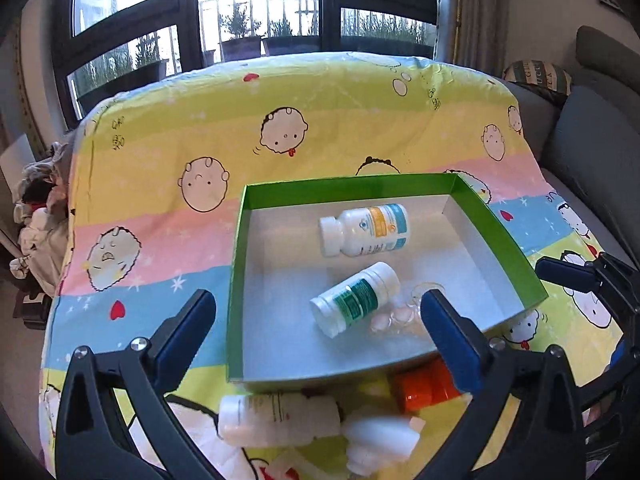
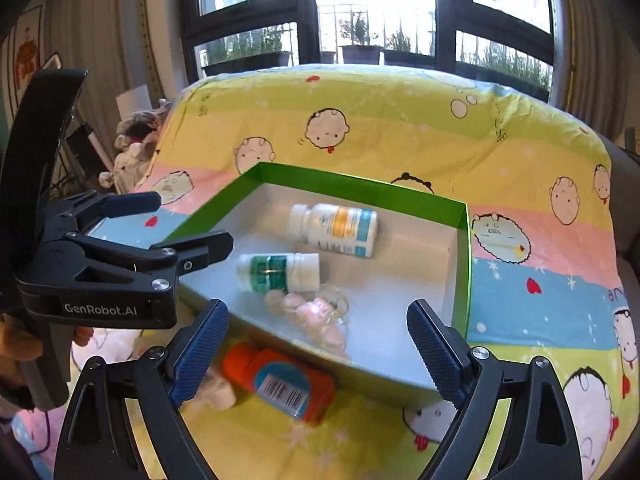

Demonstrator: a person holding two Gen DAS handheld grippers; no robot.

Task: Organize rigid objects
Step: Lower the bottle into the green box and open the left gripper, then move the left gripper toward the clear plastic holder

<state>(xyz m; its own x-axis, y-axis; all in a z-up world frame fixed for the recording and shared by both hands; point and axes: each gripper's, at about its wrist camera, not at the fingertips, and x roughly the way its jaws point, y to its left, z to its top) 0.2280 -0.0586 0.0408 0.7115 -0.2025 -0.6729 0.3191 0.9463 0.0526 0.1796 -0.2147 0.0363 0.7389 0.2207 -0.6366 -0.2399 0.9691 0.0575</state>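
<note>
A green box (image 1: pixel 344 184) with a white inside lies on the cartoon cloth. It holds an orange-and-blue-labelled white bottle (image 1: pixel 368 230), a green-labelled white bottle (image 1: pixel 356 298) and a clear packet of pink pieces (image 1: pixel 396 316). My left gripper (image 1: pixel 318 296) hangs open over the box's near edge, nothing between its fingers. In front of the box lie a white bottle (image 1: pixel 276 416), a blurred white bottle (image 1: pixel 380 440) and an orange bottle (image 1: pixel 420 388). My right gripper (image 2: pixel 318 308) is open above the orange bottle (image 2: pixel 280 380), pads apart from it. The left gripper (image 2: pixel 192 220) shows at the left.
A striped cartoon cloth (image 1: pixel 320 92) covers the whole work surface. A grey sofa (image 1: pixel 592 128) with a cushion stands at the right. A heap of clothes (image 1: pixel 36 208) lies at the left, and dark-framed windows (image 1: pixel 256 8) are behind.
</note>
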